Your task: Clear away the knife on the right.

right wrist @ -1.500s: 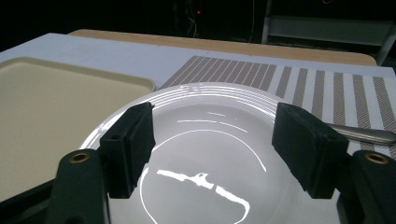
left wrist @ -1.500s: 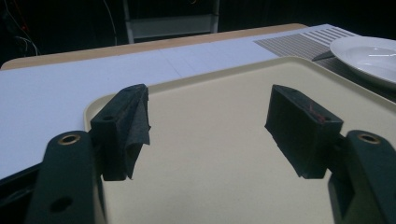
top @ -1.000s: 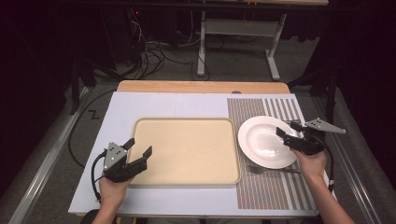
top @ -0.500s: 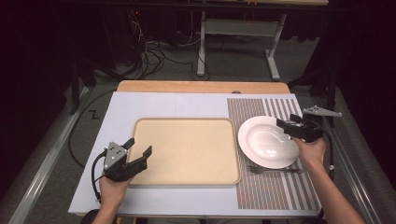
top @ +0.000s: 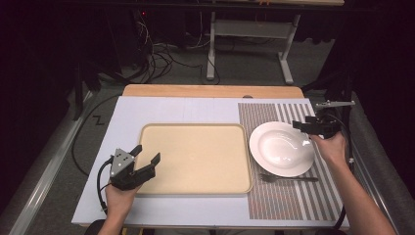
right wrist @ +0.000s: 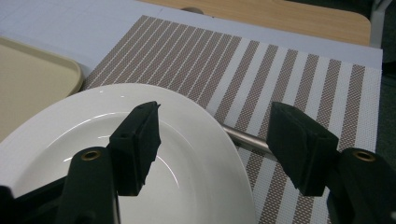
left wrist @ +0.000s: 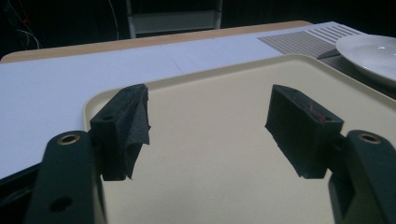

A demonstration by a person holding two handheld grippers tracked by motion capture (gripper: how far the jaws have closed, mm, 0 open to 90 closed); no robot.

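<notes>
A smooth beige rectangular tray (top: 195,159), long side across the table, is the landmark. Right of it, on a brown-striped woven placemat (top: 288,161), sits a round glossy white plate (top: 281,148). The right gripper (top: 307,126) hovers over the plate's far-right rim, jaws wide and just closing slightly, rim between them unpinched. The left gripper (top: 145,157) hangs over the tray's near-left corner, jaws apart, empty.

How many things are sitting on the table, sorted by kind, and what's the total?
Tray: 1
Plate: 1
Fork: 1
Striped placemat: 1
Total: 4
</notes>
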